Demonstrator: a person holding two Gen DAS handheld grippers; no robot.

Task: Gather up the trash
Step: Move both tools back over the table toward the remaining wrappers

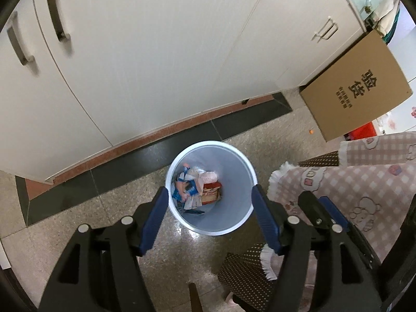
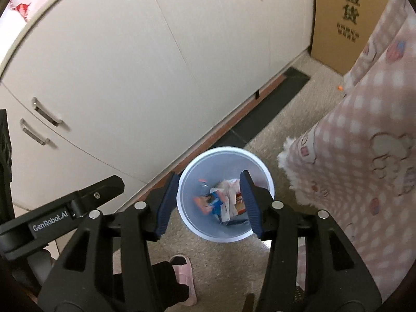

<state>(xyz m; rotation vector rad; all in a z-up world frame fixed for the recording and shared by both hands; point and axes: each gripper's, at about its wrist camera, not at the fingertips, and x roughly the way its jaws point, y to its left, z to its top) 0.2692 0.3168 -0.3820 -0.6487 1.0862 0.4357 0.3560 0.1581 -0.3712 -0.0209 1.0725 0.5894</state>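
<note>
Both black hand-held grippers with blue finger pads, the left gripper (image 1: 210, 199) and the right gripper (image 2: 209, 193), hang spread wide and empty above a round pale-blue plastic waste bin (image 1: 240, 219) (image 2: 188, 221). Crumpled wrappers and paper trash (image 1: 199, 188) (image 2: 221, 202) lie at its bottom. It stands on speckled floor tiles (image 1: 109, 221), near white cabinet doors (image 1: 156, 52). Farther right leans a brown cardboard box (image 1: 356, 85).

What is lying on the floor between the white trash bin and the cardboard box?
Mostly bare speckled floor; only one small orange scrap lies near the cardboard box, far from the trash bin. The left wrist view shows this best.
</note>
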